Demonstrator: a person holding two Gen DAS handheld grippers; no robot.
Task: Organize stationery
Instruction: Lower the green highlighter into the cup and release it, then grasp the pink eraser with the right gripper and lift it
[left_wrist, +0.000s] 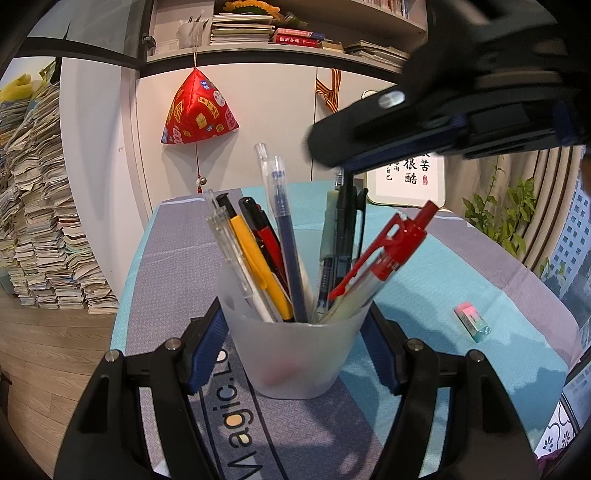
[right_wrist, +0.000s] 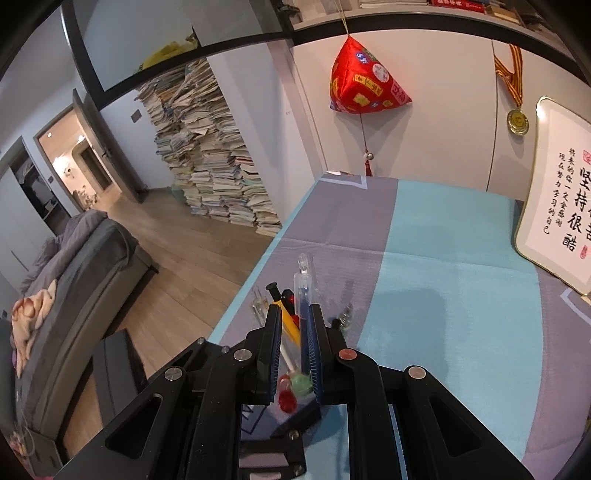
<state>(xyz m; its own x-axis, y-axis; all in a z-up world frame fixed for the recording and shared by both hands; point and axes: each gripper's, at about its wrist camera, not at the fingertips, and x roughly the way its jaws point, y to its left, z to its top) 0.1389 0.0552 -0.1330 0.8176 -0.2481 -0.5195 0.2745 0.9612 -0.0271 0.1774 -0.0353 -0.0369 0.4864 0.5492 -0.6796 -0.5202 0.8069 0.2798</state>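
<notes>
Both my grippers look alike: the left gripper (left_wrist: 295, 343) is matte black with triangular cut-outs in its arms, round silver screw heads at the joints and ribbed blue pads (left_wrist: 205, 354) lining the fingers. On my right gripper (right_wrist: 293, 354), one screw head (right_wrist: 347, 354) shows red.

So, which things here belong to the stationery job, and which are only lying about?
Job: cup, pens in it, eraser, left tongs around the cup, right tongs.
Lying about: red ornament, framed calligraphy, medal, paper stack.
</notes>
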